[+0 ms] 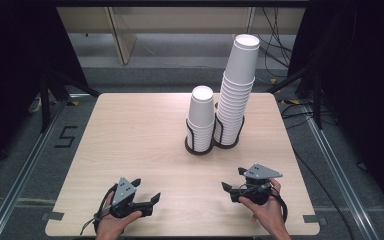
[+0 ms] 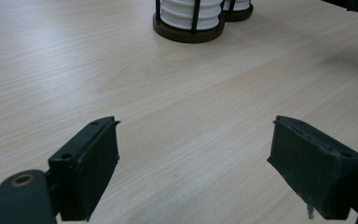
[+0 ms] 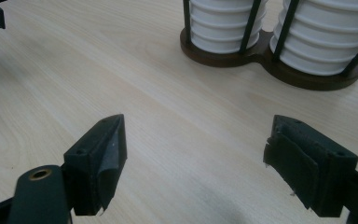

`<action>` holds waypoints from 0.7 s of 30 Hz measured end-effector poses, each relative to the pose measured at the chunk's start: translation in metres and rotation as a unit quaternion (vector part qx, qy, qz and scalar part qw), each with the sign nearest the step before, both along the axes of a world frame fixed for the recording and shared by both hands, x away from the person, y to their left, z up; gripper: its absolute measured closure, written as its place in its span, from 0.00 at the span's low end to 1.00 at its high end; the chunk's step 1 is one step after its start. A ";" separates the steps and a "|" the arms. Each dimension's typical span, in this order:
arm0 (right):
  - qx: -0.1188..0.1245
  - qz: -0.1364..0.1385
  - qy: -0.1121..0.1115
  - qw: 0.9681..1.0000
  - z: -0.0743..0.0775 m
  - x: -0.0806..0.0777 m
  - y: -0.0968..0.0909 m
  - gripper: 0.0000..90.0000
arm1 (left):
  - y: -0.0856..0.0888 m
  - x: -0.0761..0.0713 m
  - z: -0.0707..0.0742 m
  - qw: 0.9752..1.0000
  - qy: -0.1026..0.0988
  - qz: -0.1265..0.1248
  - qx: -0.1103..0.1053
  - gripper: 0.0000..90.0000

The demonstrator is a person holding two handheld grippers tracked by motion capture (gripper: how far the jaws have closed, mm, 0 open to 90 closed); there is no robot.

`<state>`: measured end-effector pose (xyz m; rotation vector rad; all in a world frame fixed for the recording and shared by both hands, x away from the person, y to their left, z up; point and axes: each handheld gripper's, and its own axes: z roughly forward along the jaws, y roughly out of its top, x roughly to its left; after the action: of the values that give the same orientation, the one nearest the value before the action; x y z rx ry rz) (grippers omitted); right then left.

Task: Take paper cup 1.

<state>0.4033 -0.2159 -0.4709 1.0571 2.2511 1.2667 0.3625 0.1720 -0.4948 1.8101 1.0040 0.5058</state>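
Note:
Two stacks of white paper cups stand in a dark double holder (image 1: 200, 149) at the table's far middle: a short stack (image 1: 201, 117) on the left and a tall stack (image 1: 237, 85) on the right. My left gripper (image 1: 147, 189) rests near the front edge at the left, open and holding nothing. My right gripper (image 1: 232, 178) sits at the front right, also open and holding nothing. The left gripper view has its jaws (image 2: 193, 140) wide apart over bare wood, with the holder (image 2: 186, 35) far ahead. From the right gripper (image 3: 196, 140), both stacks (image 3: 223, 23) (image 3: 326, 37) are ahead.
The light wooden table (image 1: 140, 135) has rounded corners. Black stands and curtains flank it on both sides. Cables (image 1: 292, 107) lie on the floor at the right rear. A "5" (image 1: 66, 136) is taped on the floor to the left.

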 end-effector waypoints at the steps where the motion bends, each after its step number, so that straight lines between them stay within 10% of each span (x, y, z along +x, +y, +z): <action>1: 0.001 0.000 0.000 1.000 0.001 0.001 0.002 0.23 | 0.000 0.000 0.000 1.000 0.000 0.000 0.001 0.16; 21: 0.008 0.008 0.001 1.000 0.009 0.012 0.014 0.25 | 0.000 0.000 0.000 1.000 0.005 0.002 0.007 0.16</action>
<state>0.4152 -0.2015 -0.4619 1.0482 2.2602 1.2926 0.3628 0.1717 -0.4951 1.8250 1.0137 0.5085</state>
